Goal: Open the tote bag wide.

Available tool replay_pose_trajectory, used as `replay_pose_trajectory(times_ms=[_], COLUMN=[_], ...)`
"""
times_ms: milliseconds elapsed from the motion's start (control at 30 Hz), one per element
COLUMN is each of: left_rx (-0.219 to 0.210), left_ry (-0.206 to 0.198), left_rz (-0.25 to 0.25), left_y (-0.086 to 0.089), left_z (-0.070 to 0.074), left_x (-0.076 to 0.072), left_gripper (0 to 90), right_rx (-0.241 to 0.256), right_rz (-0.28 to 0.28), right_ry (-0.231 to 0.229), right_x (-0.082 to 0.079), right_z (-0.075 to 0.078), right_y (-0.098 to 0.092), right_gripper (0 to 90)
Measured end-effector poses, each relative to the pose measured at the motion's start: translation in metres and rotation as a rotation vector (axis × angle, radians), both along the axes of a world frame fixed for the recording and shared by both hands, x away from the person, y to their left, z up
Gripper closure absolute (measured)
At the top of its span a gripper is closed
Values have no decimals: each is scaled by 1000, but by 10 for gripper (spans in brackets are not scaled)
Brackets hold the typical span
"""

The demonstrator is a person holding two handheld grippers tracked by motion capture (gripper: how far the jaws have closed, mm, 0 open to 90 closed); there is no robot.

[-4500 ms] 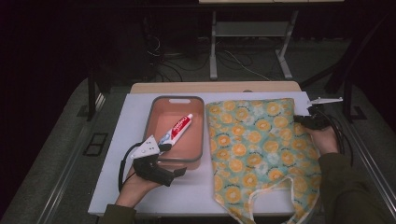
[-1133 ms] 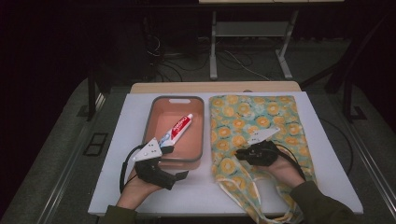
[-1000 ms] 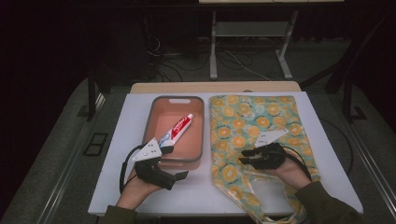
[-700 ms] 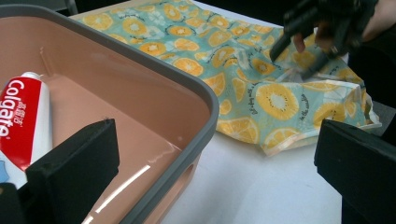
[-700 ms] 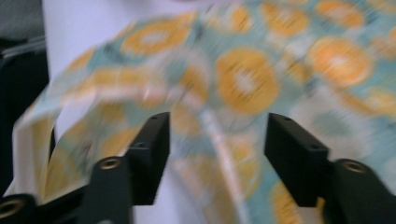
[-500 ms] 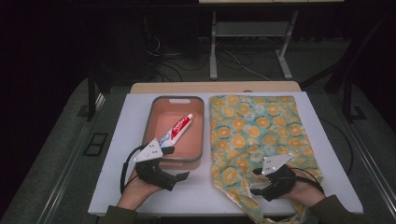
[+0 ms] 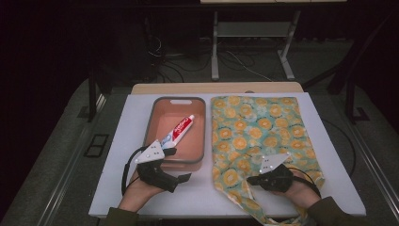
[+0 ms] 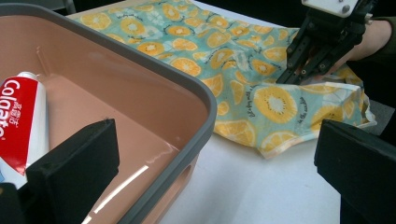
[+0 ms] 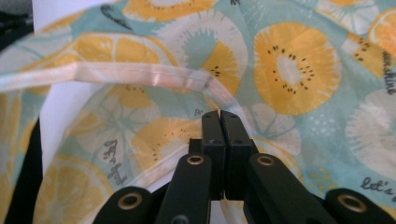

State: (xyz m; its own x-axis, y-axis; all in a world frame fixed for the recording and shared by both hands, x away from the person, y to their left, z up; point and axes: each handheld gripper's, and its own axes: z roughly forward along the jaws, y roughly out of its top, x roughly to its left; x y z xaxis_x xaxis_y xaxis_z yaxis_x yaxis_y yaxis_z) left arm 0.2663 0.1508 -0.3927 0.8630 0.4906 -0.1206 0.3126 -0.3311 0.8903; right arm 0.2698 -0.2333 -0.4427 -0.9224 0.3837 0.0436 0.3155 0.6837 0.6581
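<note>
From the high view, a white table (image 7: pixel 117 141) carries a salmon-pink plastic tub (image 7: pixel 179 133) with a grey rim and rounded corners. A Colgate toothpaste tube (image 7: pixel 179 130) lies diagonally inside it, cap toward the far right. Beside the tub spreads a soft fruit-print cloth tote bag (image 7: pixel 256 127), long axis running away from the person. The left gripper (image 7: pixel 175 165) rests at the tub's near edge; the right gripper (image 7: pixel 253 179) sits on the bag's near end.

In the left gripper view, its jaws are spread wide, straddling the tub's rim.

In the right gripper view, its jaws are pressed together, pinching the bag's hemmed opening.
</note>
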Motion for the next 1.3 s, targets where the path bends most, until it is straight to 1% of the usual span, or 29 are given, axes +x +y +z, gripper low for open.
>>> replay_pose_trajectory(times_ms=[33, 100, 167, 233, 300, 333, 367, 400, 433, 500, 567, 600, 633, 667, 700, 733, 767, 800, 900, 967, 1033, 1067, 1133, 1200, 1267, 1300], left_rx=[-2, -2, -3, -3, -3, -3, -2, -2, -4, -5, -6, -5, -5, -5, -6, -6, -8, -9, -11, -11, -9, -9, -9, -8, -7, -7], left_ry=[1, 2, 2, 1, 0, 0, 0, 0, 2, 2, 2, 0, 0, 0, 0, -2, -2, -1, 1, -1, -1, 0, 2, 2, 1, 1], left_rz=[0, 2, 2, 1, 0, -1, 0, 0, 1, 0, -1, -1, -1, -1, -1, 0, 2, 3, 6, 6, 3, 4, 5, 5, 3, 3], left_y=[0, 0, 0, 0, 1, 1, 1, 1, 1, 2, 2, 2, 3, 3, 3, 4, 4, 5, 5, 4, 3, 3, 3, 3, 2, 2], left_z=[0, 0, 0, 0, 1, 1, 1, 1, 1, 0, 0, 1, 1, 1, 1, 1, 1, 1, 1, 1, 0, 0, 0, 0, 0, 0], left_x=[0, 0, 0, 0, 0, 0, 0, 0, 0, 0, 0, 0, 0, 0, 0, 0, 0, 0, -1, -1, -2, -2, -1, -1, -1, -1], left_gripper=[0, 0, 0, 0, 0, 0, 0, 0, 0, 0, 0, 0, 0, 0, 0, 0, 0, 0, 0, 0, 0, 0, 0, 0, 0, 0], right_rx=[11, 25, 42, 54, 52, 62, 67, 66, 66, 64, 59, 65, 64, 55, 45, 44, 50, 66, 121, 142, 176, 185, 182, 190, 184, 176], right_rz=[-13, -49, -94, -126, -156, -189, -204, -213, -213, -226, -244, -249, -246, -247, -246, -238, -236, -243, -228, -208, -176, -153, -119, -82, -53, -27], right_ry=[0, -20, -31, -37, -42, -45, -38, -37, -37, -35, -24, -18, -8, -14, -20, -10, -11, -26, -30, -36, -34, -27, -26, -10, 4, 11], right_x=[2, 8, 17, 26, 36, 45, 49, 53, 53, 59, 63, 64, 64, 63, 62, 60, 58, 55, 44, 33, 22, 15, 2, -10, -22, -27], right_z=[2, 7, 11, 13, 14, 16, 17, 17, 17, 18, 17, 17, 16, 16, 17, 19, 22, 27, 40, 47, 51, 52, 50, 46, 42, 40], right_y=[2, 6, 11, 16, 23, 31, 35, 40, 40, 50, 58, 61, 63, 63, 62, 59, 54, 48, 27, 14, 3, -2, -8, -11, -10, -8], right_gripper=[894, 894, 895, 895, 895, 894, 894, 894, 894, 894, 893, 885, 862, 773, 717, 667, 603, 553, 472, 451, 437, 431, 429, 438, 447, 450])
